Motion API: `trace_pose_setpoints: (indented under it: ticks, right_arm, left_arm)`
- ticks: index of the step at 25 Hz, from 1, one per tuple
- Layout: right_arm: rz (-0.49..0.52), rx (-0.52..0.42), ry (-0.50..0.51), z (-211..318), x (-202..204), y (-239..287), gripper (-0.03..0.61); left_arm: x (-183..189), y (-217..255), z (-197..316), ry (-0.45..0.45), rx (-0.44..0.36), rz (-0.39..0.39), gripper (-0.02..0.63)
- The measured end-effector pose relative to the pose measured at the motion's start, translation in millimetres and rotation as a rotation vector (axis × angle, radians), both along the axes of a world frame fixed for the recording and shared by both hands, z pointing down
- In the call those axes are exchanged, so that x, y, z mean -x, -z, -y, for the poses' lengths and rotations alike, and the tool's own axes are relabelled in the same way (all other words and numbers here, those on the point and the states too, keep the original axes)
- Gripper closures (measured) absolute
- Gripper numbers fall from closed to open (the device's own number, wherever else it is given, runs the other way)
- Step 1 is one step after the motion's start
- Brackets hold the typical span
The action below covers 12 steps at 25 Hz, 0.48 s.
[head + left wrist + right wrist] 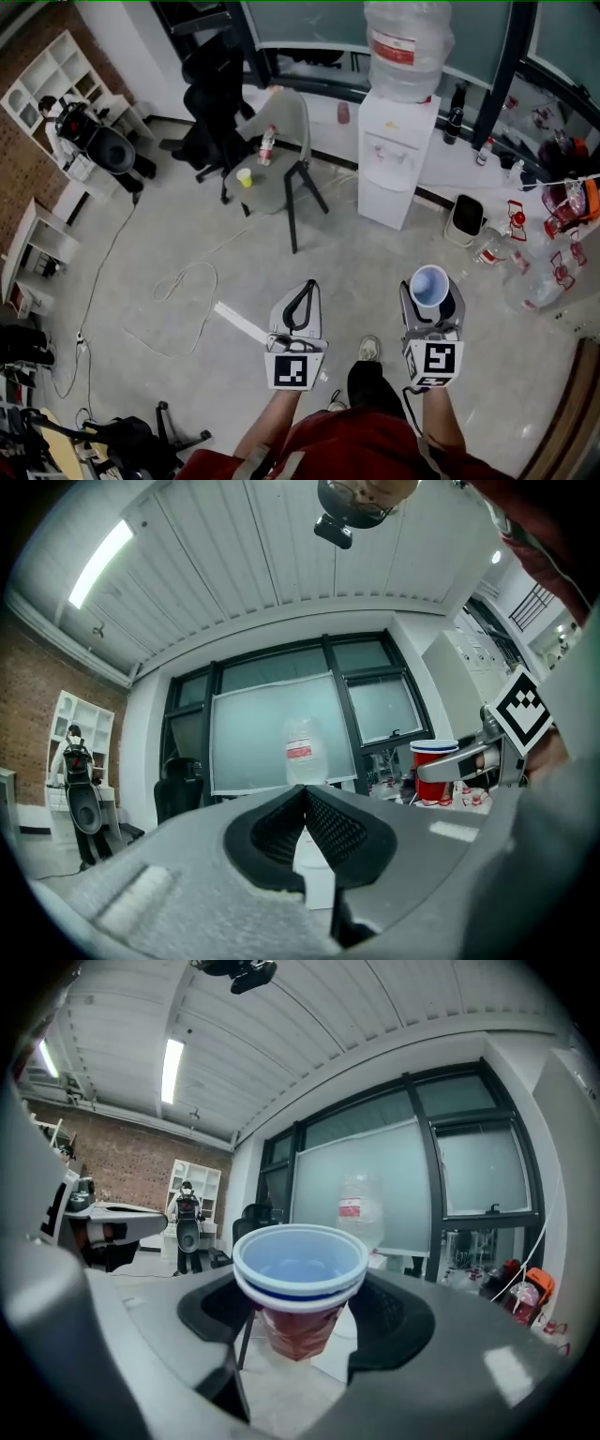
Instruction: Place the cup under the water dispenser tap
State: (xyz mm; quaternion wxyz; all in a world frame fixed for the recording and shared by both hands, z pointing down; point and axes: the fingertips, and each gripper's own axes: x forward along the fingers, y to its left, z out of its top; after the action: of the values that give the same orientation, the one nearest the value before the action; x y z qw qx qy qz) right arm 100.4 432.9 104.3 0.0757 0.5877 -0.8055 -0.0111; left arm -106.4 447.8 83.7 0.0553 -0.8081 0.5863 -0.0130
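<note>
A red cup with a white and blue rim (430, 286) stands upright between the jaws of my right gripper (432, 292), which is shut on it well above the floor. In the right gripper view the cup (300, 1283) fills the middle, a pad on each side of its red wall. The white water dispenser (397, 155) with a big bottle on top (406, 45) stands ahead by the window, some way off; its bottle (360, 1207) shows behind the cup. My left gripper (307, 287) is beside the right one, shut with nothing in it; its tips (305, 791) meet.
A grey chair (281, 164) with a yellow cup (244, 176) and a small bottle (267, 145) stands left of the dispenser, a black office chair (211, 108) behind it. A cable (183, 281) loops on the floor. A small bin (463, 220) and red clutter (562, 211) sit right.
</note>
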Motion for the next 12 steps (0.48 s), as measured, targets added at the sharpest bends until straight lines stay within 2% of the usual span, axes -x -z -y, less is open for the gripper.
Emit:
trace_pose_setpoints:
  ticks: [12]
  right_arm:
    - [0.015,0.060,-0.018,138.3,-58.3,-20.8,0.275]
  left_arm:
    - [-75.9,-9.5,149.2,-0.060,0.031,-0.009,0.615]
